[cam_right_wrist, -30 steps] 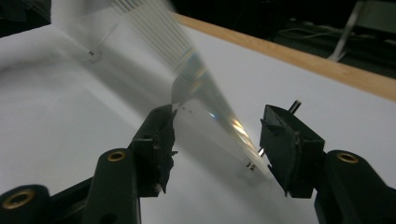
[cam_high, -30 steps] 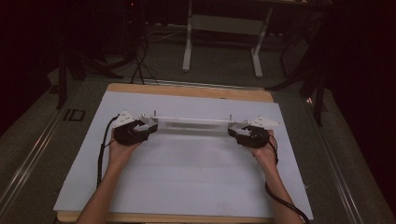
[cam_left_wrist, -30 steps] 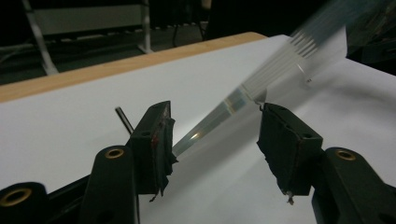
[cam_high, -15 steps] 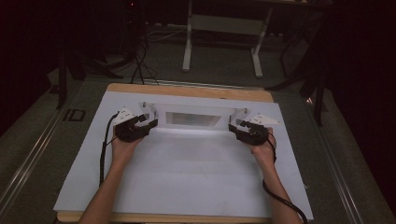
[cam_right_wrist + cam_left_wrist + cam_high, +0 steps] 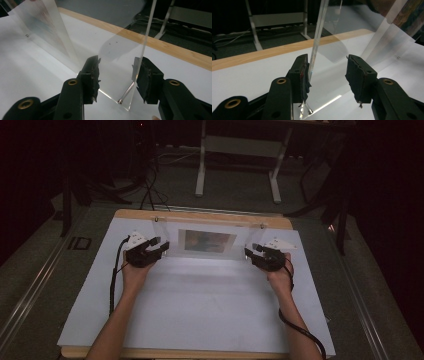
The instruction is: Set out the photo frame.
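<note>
Tabletop (image 5: 200,320) draped in white sheeting carries a clear acrylic picture frame (image 5: 207,241), standing on its long lower edge near the table's twelve o'clock side, with a colour print (image 5: 207,240) sandwiched at its centre. A person's forearms reach in from six o'clock; the left gripper (image 5: 161,247) meets the frame's nine o'clock end and the right gripper (image 5: 251,253) its three o'clock end.

In the left gripper view the frame's end edge (image 5: 317,37) stands between the jaws, hard against the near pad (image 5: 305,75) while the far pad (image 5: 355,75) remains clear of it. In the right gripper view the plate's edge (image 5: 145,47) lies against one pad (image 5: 140,72), the other pad (image 5: 93,75) standing well off. Both sets of jaws have just been closing, yet neither grips: each is open, straddling an end of the frame without clamping it.

Judged from these views, the frame is rigid, light to moderate in weight, and slick; polished acrylic will slide under a loose pinch and scratch or chip at the corners if it tips. A small metal fastener (image 5: 126,93) joins the plates near the lower corner. Best hold is probably low on each end edge, pads flat across both plates, squeezed evenly so the panel neither twists nor topples toward twelve o'clock.
</note>
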Demonstrator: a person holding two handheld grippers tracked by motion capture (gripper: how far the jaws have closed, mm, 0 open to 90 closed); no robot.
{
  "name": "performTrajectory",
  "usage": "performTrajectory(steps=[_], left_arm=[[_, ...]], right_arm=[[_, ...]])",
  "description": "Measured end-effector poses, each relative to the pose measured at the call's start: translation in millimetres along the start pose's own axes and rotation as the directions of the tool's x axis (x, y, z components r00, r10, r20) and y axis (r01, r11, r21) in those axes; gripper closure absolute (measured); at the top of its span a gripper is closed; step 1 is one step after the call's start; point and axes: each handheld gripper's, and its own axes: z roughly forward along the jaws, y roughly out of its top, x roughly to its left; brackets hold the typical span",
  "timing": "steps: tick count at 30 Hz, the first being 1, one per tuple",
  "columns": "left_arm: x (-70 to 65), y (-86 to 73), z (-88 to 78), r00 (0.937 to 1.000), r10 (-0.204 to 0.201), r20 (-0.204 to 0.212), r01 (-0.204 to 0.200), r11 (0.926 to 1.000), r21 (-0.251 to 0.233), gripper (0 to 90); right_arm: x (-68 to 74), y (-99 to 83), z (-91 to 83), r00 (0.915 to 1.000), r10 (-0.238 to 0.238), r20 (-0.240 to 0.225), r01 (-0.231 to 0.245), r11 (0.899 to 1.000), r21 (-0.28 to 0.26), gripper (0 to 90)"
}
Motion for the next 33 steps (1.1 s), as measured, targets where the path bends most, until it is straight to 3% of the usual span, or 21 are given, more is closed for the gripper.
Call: performTrajectory(steps=[9, 19, 33], left_arm=[[0.5, 4.1, 6.6, 0.9994, 0.004, -0.034, -0.004, 0.9999, 0.011, 54.3], [5.0, 9.8, 11.5, 0.9995, 0.012, -0.031, -0.011, 0.9991, 0.042, 55.9], [9.3, 16.1, 23.7, 0.9975, -0.026, -0.066, 0.029, 0.9979, 0.057, 55.9]], right_arm=[[0.4, 3.7, 5.3, 0.9994, -0.013, 0.033, 0.012, 1.0, 0.013, 55.8], [-1.5, 7.6, 9.8, 0.9986, -0.022, 0.047, 0.021, 0.999, 0.024, 56.1], [-7.3, 13.1, 19.1, 0.998, -0.007, 0.063, 0.004, 0.999, 0.037, 55.5]])
